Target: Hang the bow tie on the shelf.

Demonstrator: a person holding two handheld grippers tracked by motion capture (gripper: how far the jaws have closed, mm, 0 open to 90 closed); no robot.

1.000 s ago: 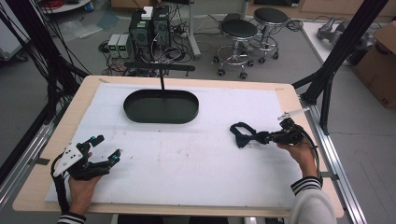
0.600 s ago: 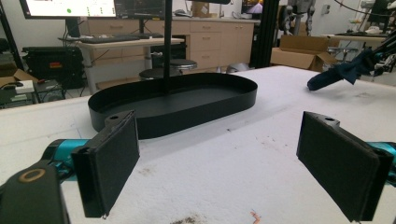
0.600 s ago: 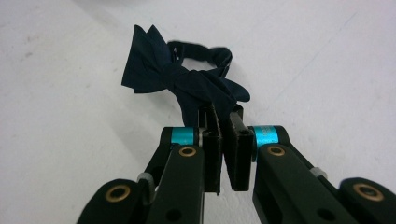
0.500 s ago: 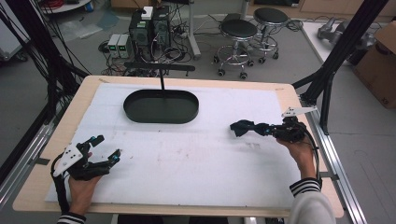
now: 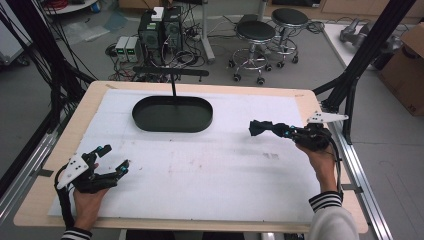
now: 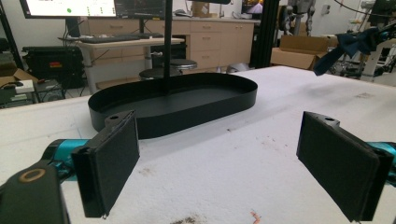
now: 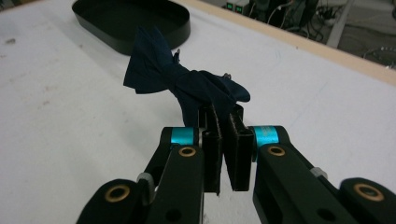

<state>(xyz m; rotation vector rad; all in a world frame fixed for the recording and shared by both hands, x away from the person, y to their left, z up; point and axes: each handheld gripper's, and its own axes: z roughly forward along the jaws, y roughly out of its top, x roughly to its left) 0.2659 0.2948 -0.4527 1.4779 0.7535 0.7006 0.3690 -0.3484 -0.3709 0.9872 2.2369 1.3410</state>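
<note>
Jaws of the right gripper [image 7: 223,140] are clamped on a dark blue bow tie [image 7: 180,84]; in the right gripper view one wing sits pinched betw. the pads, the knot and the other wing sticking out past the tips, clear of the white mat. In the high view that gripper [image 5: 285,131] is at approx. 3 o'clock on the surface, held by the right hand [image 5: 320,160], w/ the bow tie [image 5: 263,128] pointing toward 9 o'clock and lifted off the mat. Grey three-cornered plate sits on top of it.

Left gripper [image 6: 219,158] has jaws wide apart, nothing betw. them, pads facing each other just above the mat. High view puts it [image 5: 112,161] at approx. 8 o'clock near the front edge, left hand [image 5: 87,200] wrapped round it, well apart from the right one.

Black oval tray [image 5: 172,125] lies at approx. 12 o'clock w/ a thin black post rising at its far rim; in the left gripper view the tray [image 6: 187,112] is straight ahead. White mat [image 5: 200,170] covers most of the wooden surface [image 5: 45,185]. Stools and computer boxes stand on the floor beyond.
</note>
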